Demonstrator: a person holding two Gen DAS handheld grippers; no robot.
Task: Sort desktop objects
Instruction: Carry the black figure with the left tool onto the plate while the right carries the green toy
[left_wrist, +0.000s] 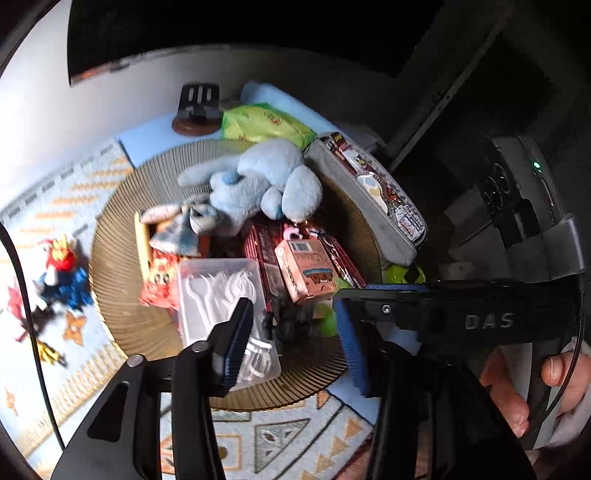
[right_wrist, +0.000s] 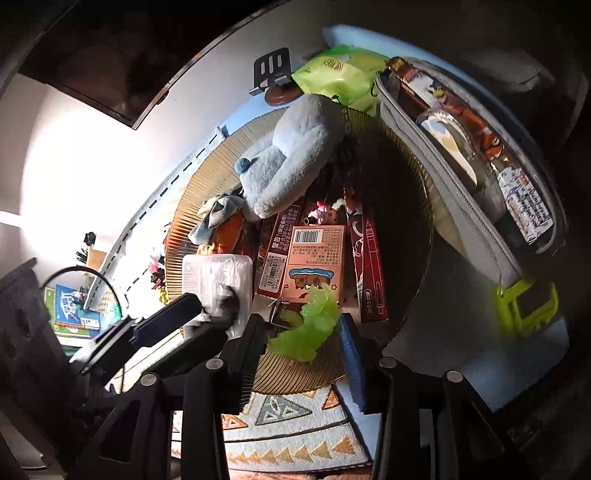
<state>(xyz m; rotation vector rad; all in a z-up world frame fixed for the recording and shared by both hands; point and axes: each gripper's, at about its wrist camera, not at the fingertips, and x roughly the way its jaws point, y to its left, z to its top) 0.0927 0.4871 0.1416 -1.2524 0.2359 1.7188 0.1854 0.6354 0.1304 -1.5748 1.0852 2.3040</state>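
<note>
Patterned cloth (right_wrist: 295, 435) under crowded ribbed tray (right_wrist: 295, 376)

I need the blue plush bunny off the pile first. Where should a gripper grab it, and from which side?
Probably grip one long ear of the blue plush bunny, coming from above: it lies on top of the boxes, and the ear is narrow enough for the jaws.

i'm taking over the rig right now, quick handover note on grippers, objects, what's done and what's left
Left hand-held gripper: open, empty, over the clear box at the tray's near edge.
Right hand-held gripper: open around the green toy; I cannot tell if it touches it.
On the tray: blue plush, pink carton, red boxes.
Pencil case lies at the tray's right side; small figures lie on the mat.
Done: nothing visibly sorted. Left: the whole pile.
</note>
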